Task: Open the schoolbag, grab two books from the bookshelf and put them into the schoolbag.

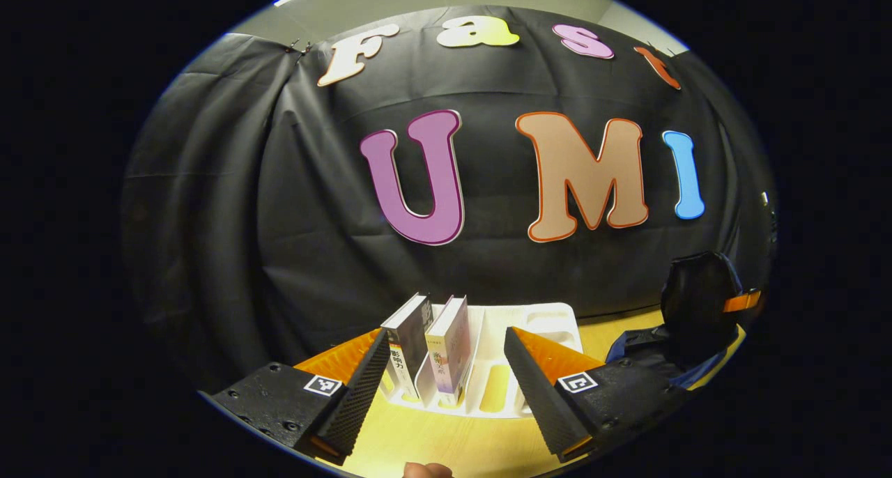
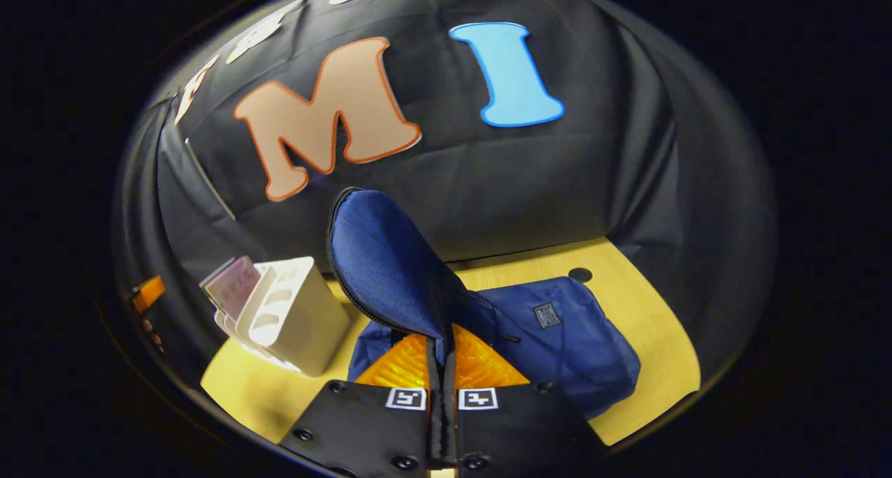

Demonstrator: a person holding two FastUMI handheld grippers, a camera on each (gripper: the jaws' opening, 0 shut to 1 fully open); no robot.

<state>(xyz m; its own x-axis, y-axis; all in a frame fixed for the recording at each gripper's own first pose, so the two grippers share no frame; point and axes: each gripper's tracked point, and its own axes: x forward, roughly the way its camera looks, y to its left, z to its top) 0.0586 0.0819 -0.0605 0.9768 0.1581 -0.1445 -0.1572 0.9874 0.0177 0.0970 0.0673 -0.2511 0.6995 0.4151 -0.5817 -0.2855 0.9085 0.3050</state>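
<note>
In the left gripper view my left gripper point(image 1: 446, 356) is open, its fingers spread either side of two upright books: a dark one point(image 1: 408, 338) and a pale one point(image 1: 449, 345). Both stand in the white bookshelf point(image 1: 550, 325), slightly beyond the fingertips. The blue schoolbag point(image 2: 564, 338) lies on the yellow table point(image 2: 648, 325). In the right gripper view my right gripper point(image 2: 442, 352) is shut on the schoolbag's flap point(image 2: 383, 262) and holds it lifted upright. The schoolbag also shows as a dark shape point(image 1: 697, 311) at the right of the left gripper view.
The white bookshelf point(image 2: 293, 318) stands left of the schoolbag, with a book point(image 2: 233, 286) in it. A small round hole point(image 2: 580, 274) sits in the table behind the bag. The black cloth wall runs close behind everything. A fingertip point(image 1: 426, 470) shows at the bottom edge.
</note>
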